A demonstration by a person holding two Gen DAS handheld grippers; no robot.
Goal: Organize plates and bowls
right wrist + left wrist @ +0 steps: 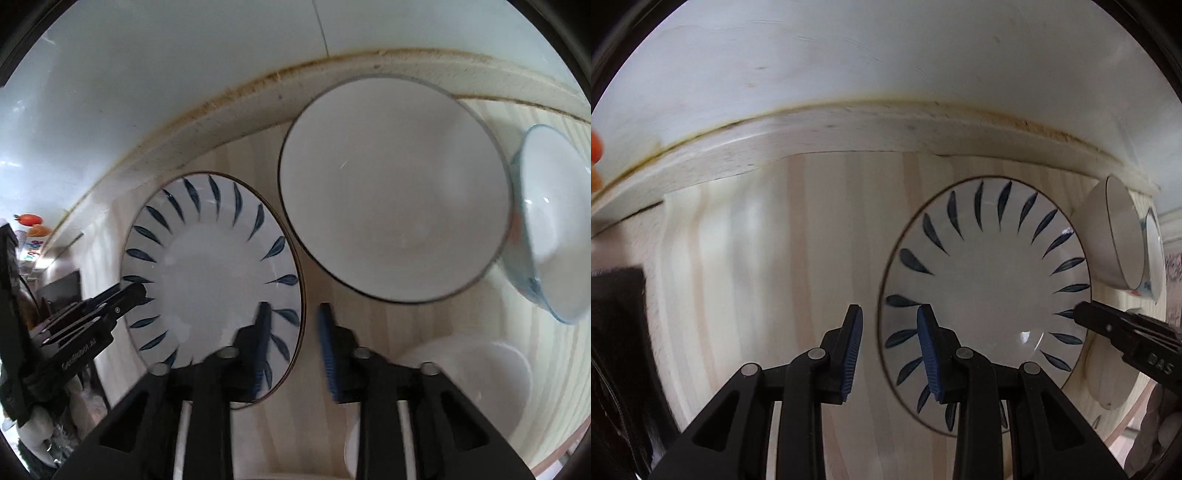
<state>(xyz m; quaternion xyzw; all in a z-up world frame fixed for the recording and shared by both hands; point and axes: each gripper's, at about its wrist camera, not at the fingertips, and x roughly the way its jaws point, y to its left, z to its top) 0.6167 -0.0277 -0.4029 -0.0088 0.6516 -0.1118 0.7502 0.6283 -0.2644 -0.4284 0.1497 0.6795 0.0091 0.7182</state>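
Observation:
A white plate with blue leaf marks (986, 291) (210, 273) lies flat on the pale wooden counter (775, 258). My left gripper (889, 314) is open, with the plate's left rim between its blue pads (927, 343); the right wrist view shows it at that rim (129, 295). My right gripper (294, 314) is open too and straddles the plate's right rim; it shows as a black tip (1080, 312) in the left wrist view. Beside the plate stands a large white bowl (395, 188) (1115, 236), and past it a blue-rimmed bowl (546, 229) (1154, 254).
A small white dish (480, 384) (1108, 373) sits near the counter's front right. A raised ledge (849, 129) and a white wall close off the back. A dark object (617, 332) stands at the left edge, with orange items (29, 219) beyond.

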